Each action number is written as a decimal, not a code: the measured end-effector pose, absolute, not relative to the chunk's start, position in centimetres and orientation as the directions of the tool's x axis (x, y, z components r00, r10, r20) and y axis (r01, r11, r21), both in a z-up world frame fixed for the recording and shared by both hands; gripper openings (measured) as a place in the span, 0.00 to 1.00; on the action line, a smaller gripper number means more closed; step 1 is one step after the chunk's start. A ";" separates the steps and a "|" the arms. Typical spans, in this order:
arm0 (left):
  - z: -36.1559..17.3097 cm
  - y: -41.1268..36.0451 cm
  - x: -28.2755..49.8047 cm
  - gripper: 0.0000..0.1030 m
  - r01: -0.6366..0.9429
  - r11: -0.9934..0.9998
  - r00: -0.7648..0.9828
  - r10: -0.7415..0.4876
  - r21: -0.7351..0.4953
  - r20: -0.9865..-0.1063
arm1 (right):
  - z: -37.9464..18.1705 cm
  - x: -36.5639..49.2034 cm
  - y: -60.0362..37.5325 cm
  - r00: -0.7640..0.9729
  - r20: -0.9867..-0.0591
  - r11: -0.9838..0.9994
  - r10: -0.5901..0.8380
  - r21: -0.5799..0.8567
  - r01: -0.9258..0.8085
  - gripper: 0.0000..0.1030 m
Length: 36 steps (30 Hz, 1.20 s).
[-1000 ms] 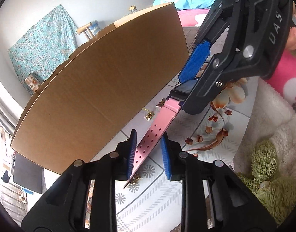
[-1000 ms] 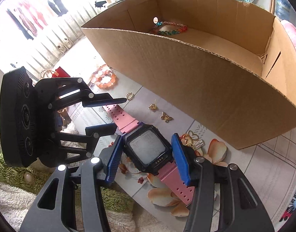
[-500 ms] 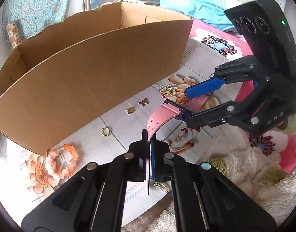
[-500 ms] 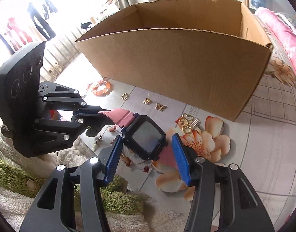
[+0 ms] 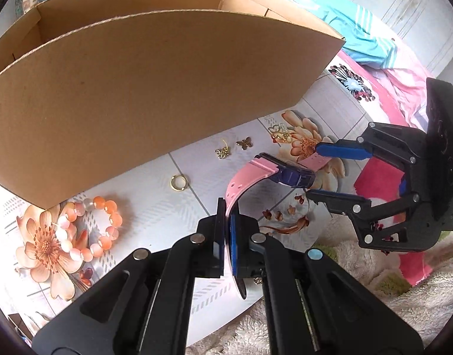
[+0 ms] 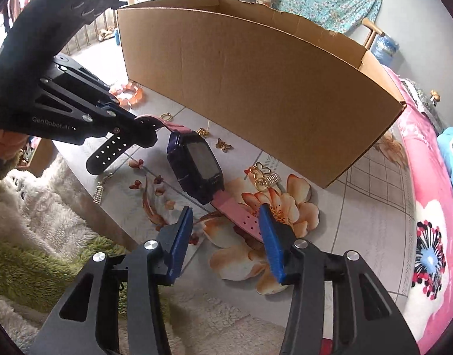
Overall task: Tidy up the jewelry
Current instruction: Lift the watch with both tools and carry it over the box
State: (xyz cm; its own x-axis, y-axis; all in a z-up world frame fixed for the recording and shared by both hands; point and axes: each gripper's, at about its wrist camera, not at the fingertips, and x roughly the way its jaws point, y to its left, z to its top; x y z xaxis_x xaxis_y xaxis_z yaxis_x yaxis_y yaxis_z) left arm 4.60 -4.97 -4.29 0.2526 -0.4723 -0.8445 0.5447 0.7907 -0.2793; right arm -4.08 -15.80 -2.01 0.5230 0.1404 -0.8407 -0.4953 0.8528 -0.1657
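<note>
A watch (image 6: 198,165) with a dark case (image 5: 291,175) and pink strap hangs just above the floral tabletop (image 5: 143,207). My left gripper (image 5: 226,211) is shut on one strap end; in the right wrist view that gripper (image 6: 146,136) comes in from the upper left. My right gripper (image 6: 226,230) has its jaws closing around the other strap end (image 6: 241,217), which lies near the right pad without being pinched. From the left wrist view, the right gripper (image 5: 319,174) sits just behind the case. A cardboard box (image 5: 152,88) (image 6: 256,88) stands behind.
Loose on the tabletop: an orange bead bracelet (image 5: 90,227) (image 6: 128,93), gold ring (image 5: 177,182), butterfly charm (image 5: 245,143) (image 6: 223,145), gold earring (image 5: 222,152), gold clips (image 6: 265,177) and a chain piece (image 6: 99,192). A fluffy rug (image 6: 49,236) borders the near edge, and pink bedding (image 6: 427,207) lies right.
My left gripper shut on the strap end and rolled. The right gripper slid back from the watch case to the far strap, and its jaws narrowed.
</note>
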 end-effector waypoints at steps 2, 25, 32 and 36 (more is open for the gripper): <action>-4.4 -5.0 4.8 0.02 0.540 0.794 0.251 -0.469 -0.279 -0.847 | -2.2 -3.9 -14.9 0.531 -0.838 0.845 0.124 -0.191 -0.499 0.33; -3.7 -3.9 4.2 0.03 0.538 0.793 0.252 -0.475 -0.286 -0.843 | -1.6 -2.0 -19.5 0.523 -0.804 0.956 0.283 0.196 -0.218 0.05; -2.4 -4.2 3.5 0.02 0.563 0.792 0.322 -0.472 -0.235 -0.821 | -0.7 -3.0 -19.0 0.577 -0.772 0.964 0.266 0.195 -0.183 0.05; -0.7 -4.5 2.9 0.02 0.597 0.778 0.357 -0.475 -0.195 -0.804 | 0.5 -4.0 -19.3 0.618 -0.744 0.967 0.254 0.189 -0.170 0.05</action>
